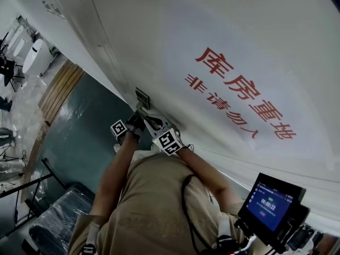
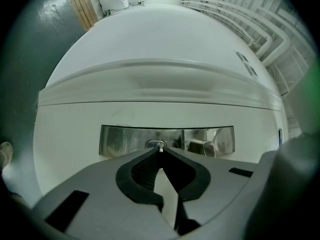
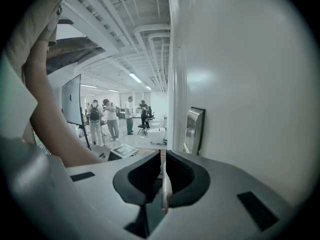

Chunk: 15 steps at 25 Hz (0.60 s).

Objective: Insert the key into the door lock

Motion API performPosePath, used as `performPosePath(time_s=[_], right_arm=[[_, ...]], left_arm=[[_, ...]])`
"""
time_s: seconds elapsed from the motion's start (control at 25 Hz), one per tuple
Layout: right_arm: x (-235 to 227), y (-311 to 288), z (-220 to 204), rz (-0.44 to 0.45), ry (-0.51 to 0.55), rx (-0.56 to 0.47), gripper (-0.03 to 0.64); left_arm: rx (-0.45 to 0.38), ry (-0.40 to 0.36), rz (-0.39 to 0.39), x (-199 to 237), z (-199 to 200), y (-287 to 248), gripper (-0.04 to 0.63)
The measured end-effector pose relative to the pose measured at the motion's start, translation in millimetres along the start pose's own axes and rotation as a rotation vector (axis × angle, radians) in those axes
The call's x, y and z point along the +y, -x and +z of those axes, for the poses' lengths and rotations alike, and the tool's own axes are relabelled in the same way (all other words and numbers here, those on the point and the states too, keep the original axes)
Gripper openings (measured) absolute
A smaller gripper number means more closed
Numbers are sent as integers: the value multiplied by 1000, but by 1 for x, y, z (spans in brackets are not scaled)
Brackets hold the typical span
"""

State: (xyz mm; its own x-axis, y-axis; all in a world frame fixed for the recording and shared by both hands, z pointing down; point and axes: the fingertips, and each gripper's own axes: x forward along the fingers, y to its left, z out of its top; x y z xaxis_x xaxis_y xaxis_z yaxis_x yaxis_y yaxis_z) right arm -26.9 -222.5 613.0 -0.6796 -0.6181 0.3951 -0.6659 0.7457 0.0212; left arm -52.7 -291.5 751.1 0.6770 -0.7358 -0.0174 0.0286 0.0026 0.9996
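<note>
The white door (image 1: pixel 228 31) bears red characters and a steel lock plate (image 1: pixel 142 96). In the left gripper view the lock plate (image 2: pixel 120 140) runs across the frame, with the keyhole (image 2: pixel 154 144) at its middle and a lever handle (image 2: pixel 201 145) beside it. My left gripper (image 2: pixel 160 152) is shut on the small key (image 2: pixel 160 147), whose tip sits right at the keyhole. My right gripper (image 3: pixel 162 156) has its jaws close together with a thin pale sliver between them; it hangs beside the door, with the lock plate (image 3: pixel 193 129) edge-on ahead. In the head view both grippers, left (image 1: pixel 137 113) and right (image 1: pixel 151 117), sit just below the plate.
A screen device (image 1: pixel 272 202) hangs at the lower right. A black chair (image 1: pixel 53 224) and a wooden floor strip (image 1: pixel 61 86) are on the left. Several people (image 3: pixel 110 116) stand far down the hall, beside a monitor (image 3: pixel 71 101).
</note>
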Motion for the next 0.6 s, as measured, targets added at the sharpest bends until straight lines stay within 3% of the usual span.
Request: performPosePath(time_s=[0.4,0.6], right_arm=[[-12,3,-1,-38,-14,4,21],[-5,3,4,-17,-14,-6,21]], left_arm=[[2,5,6,0,0,0,34],[3,3,6,0,0,0,34]])
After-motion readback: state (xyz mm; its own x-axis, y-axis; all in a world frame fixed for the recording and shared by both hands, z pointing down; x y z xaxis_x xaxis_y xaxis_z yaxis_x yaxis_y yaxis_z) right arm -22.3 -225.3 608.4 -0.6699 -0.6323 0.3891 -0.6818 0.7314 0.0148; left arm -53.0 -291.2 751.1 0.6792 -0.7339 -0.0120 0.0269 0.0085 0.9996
